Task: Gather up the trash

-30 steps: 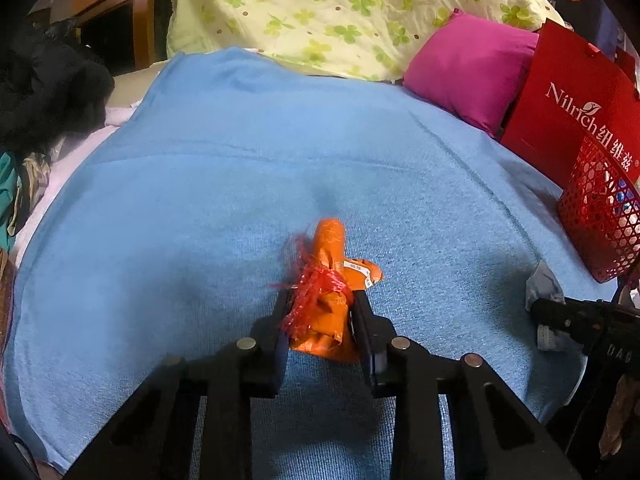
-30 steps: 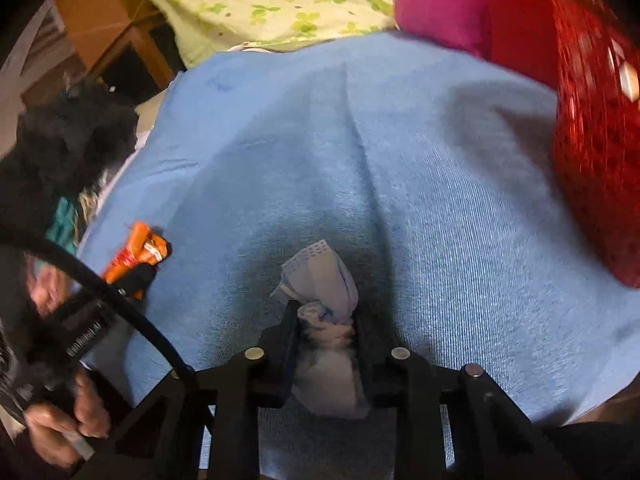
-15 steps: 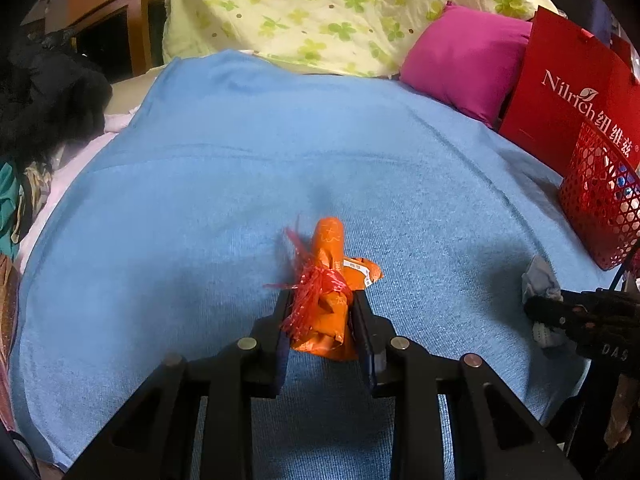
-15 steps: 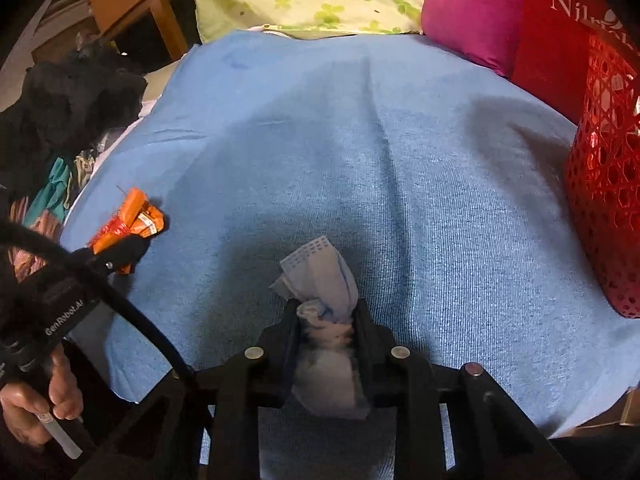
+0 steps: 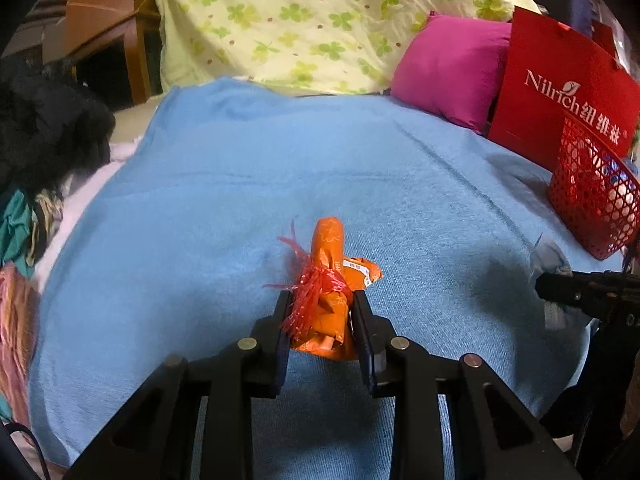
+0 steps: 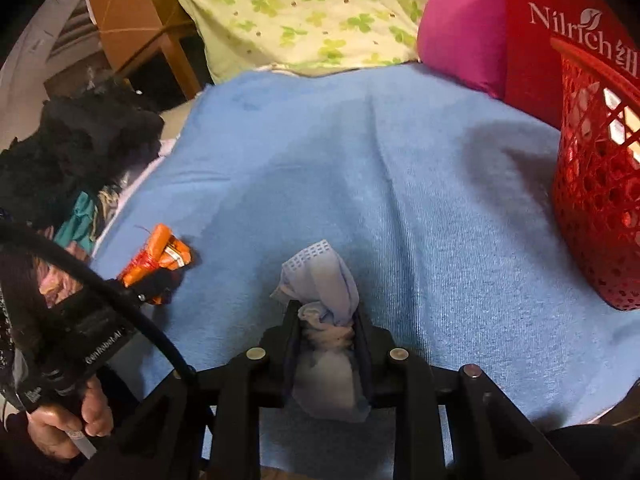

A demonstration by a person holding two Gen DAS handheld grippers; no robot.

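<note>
Orange wrapper [image 5: 326, 300] is pinched by left gripper [image 5: 320, 312], blue crumpled mask [image 6: 326, 320] by right gripper [image 6: 326, 328]; both are held above the bed [image 6: 400, 200], left of red basket [image 6: 600, 208]. Dropping into basket is left.

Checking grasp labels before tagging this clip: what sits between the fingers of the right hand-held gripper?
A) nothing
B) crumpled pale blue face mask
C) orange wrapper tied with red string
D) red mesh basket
B: in the right wrist view the right hand-held gripper is clamped on the crumpled pale blue face mask; the orange wrapper is in the left hand-held gripper.
</note>
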